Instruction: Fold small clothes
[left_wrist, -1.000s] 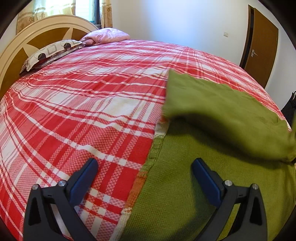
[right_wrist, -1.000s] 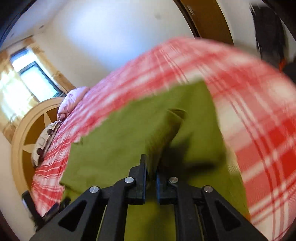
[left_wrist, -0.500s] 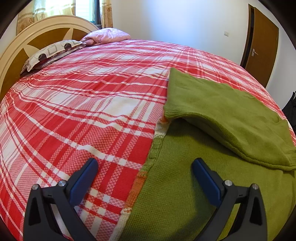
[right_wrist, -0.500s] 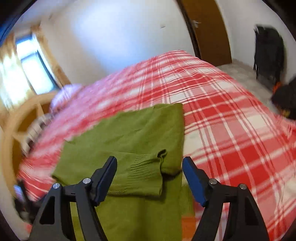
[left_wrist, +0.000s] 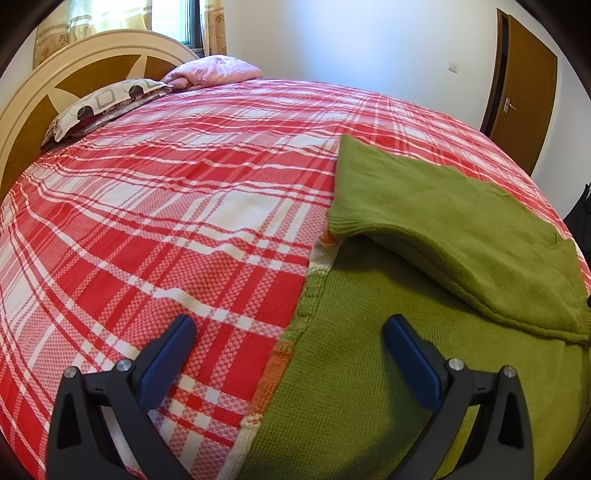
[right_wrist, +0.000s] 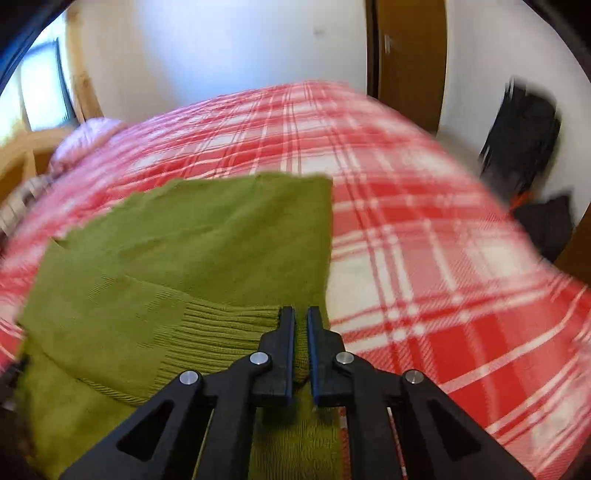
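Observation:
A green knitted sweater (left_wrist: 369, 369) lies on the red and white plaid bed (left_wrist: 184, 206), with one sleeve (left_wrist: 461, 240) folded across its body. Its edge has orange and white trim (left_wrist: 273, 373). My left gripper (left_wrist: 288, 332) is open and empty, low over the sweater's left edge. In the right wrist view my right gripper (right_wrist: 301, 321) is shut on the green knit next to the sleeve's ribbed cuff (right_wrist: 221, 328), above the sweater (right_wrist: 207, 236).
A wooden headboard (left_wrist: 74, 74) and pillows (left_wrist: 110, 99) are at the far left end of the bed. A brown door (left_wrist: 524, 96) stands at the right. Dark bags (right_wrist: 524, 125) sit on the floor beyond the bed's right side.
My right gripper let go of the sleeve, opened, then shut again on the knit by the cuff. The sleeve now lies flat across the body. The left gripper has not moved.

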